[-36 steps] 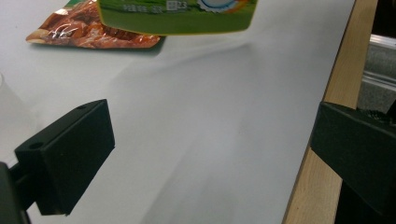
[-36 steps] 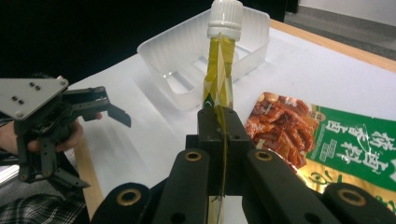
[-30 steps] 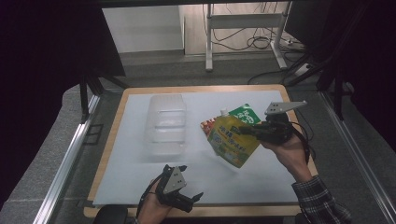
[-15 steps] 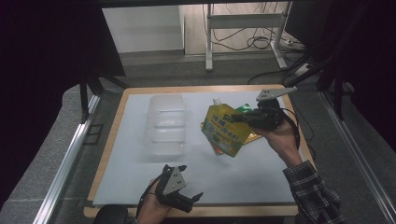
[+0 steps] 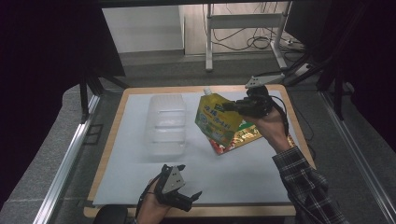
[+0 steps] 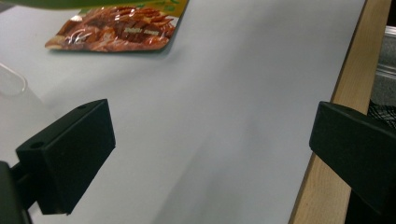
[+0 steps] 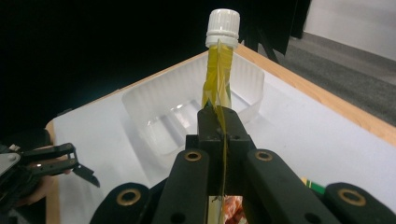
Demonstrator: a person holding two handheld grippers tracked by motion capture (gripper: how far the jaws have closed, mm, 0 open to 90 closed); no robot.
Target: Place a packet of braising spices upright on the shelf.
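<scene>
Yellow foil is what my right gripper (image 5: 233, 105) has pinched flat between its black jaws: the edge of a yellow spouted pouch with a white screw cap (image 5: 219, 120), lifted clear of the white sheet (image 5: 233, 172) and tilted, cap toward twelve o'clock. In the right gripper view the jaws are pressed together on that pouch (image 7: 217, 84), whose cap stands straight ahead.

Beyond it, at about nine o'clock from the pouch in the high view, sits a clear plastic tray with compartments (image 5: 166, 122), resting on the sheet.

Under the hanging pouch, at five o'clock from it, a red and gold snack packet (image 5: 236, 140) lies flat; it lies at eleven o'clock in my left gripper view (image 6: 114, 32).

My left gripper (image 5: 194, 197) hangs low at six o'clock near the wooden table edge (image 5: 205, 212), jaws spread wide and empty over the sheet.
</scene>
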